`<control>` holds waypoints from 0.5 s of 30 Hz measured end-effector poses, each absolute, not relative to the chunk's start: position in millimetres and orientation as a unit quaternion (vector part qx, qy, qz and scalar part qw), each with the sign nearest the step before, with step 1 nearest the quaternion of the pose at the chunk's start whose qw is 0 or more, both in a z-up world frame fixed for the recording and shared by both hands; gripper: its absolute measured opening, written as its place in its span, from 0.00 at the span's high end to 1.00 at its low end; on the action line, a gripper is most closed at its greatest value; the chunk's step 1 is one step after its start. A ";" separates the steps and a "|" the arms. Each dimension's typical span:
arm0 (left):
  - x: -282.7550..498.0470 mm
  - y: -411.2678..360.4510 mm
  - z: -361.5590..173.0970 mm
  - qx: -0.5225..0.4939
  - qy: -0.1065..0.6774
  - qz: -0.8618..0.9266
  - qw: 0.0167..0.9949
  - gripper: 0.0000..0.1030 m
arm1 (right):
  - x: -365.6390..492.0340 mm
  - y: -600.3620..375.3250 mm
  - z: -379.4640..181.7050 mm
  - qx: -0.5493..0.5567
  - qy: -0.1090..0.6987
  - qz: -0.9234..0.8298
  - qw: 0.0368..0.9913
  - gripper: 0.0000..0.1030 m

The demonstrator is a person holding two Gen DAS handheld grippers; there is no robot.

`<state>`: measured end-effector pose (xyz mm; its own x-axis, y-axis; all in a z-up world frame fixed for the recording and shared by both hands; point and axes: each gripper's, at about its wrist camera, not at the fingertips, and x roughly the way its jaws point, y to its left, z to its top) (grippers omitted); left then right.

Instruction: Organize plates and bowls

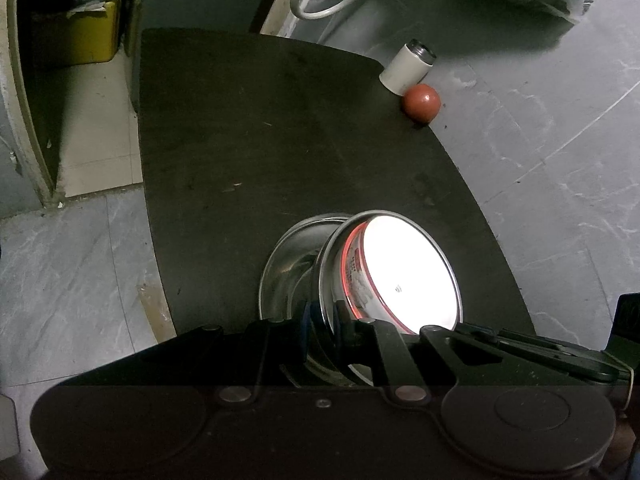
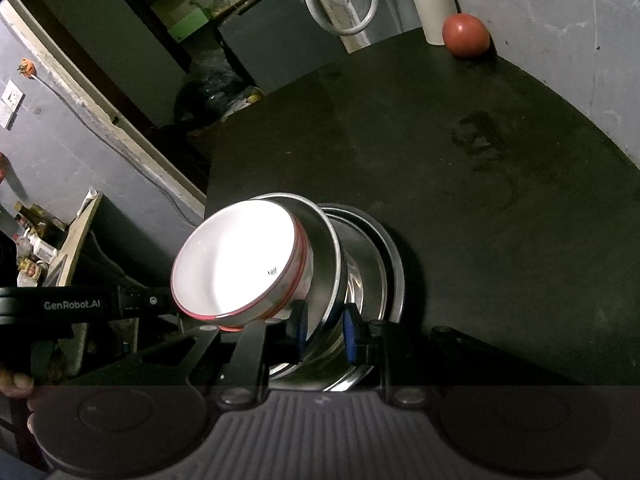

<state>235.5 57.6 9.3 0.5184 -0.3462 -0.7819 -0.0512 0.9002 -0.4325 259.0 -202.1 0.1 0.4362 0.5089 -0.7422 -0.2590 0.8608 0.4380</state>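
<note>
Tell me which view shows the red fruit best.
The right wrist view: the red fruit appears larger and brightly lit, beside the white cylindrical container at the black table's far corner. The left wrist view shows the same fruit smaller and dimmer, still whole and unobstructed.

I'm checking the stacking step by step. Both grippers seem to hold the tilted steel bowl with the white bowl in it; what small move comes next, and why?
Probably lower and level the tilted steel bowl into the steel bowl lying on the black table. It carries the white red-rimmed bowl, leans steeply, and both the left gripper and right gripper pinch its rim, so releasing now could spill the stack.
</note>
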 end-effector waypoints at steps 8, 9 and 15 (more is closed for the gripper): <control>239.5 59.8 4.9 -0.206 0.488 -0.084 0.844 0.89 | 258.8 -199.6 0.0 0.131 0.483 0.226 0.836 0.80; 239.7 60.0 4.3 -0.206 0.489 -0.083 0.844 0.89 | 259.2 -199.0 0.0 0.131 0.483 0.226 0.836 0.80; 242.0 61.0 1.5 -0.207 0.492 -0.079 0.842 0.89 | 260.6 -196.3 -1.4 0.127 0.486 0.228 0.834 0.80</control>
<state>242.0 61.0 1.5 0.5027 -0.3365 -0.7963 -0.0710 0.9020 -0.4259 260.6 -196.3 -1.4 0.4235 0.5041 -0.7527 -0.2564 0.8636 0.4341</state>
